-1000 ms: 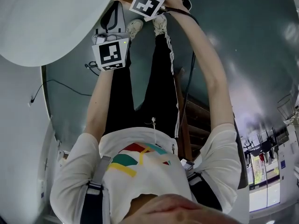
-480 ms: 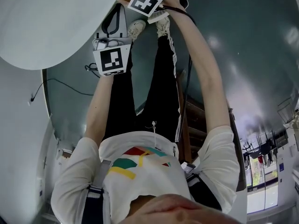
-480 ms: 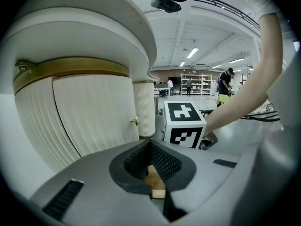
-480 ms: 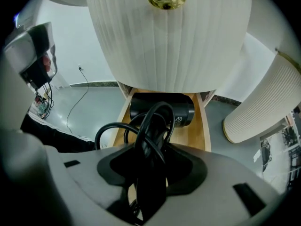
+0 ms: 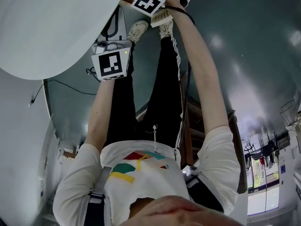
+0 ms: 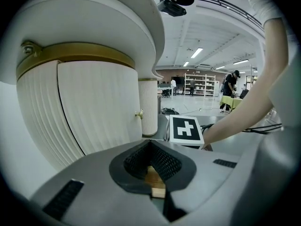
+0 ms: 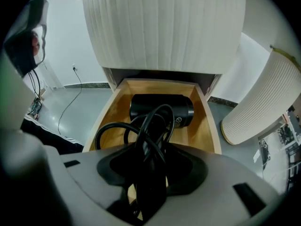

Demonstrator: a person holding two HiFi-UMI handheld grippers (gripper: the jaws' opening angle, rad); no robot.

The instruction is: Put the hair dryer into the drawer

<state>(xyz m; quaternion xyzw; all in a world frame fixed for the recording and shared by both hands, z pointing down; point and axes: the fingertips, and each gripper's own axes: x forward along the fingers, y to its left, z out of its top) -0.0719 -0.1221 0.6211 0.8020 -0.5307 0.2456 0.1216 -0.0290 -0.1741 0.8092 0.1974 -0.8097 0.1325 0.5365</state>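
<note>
Hair dryer [image 7: 141,105] in drawer [image 7: 207,131], right gripper view

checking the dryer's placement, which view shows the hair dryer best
The right gripper view: the hair dryer, held in the right gripper, shows plainly against the open drawer. The head and left gripper views do not show it.

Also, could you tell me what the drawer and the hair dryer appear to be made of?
Drawer: light wood, probably, with warm honey-coloured, smooth inner walls. Hair dryer: black plastic, seemingly, with a satin sheen on its barrel; its cord looks like rubbery black sheathing.
</note>
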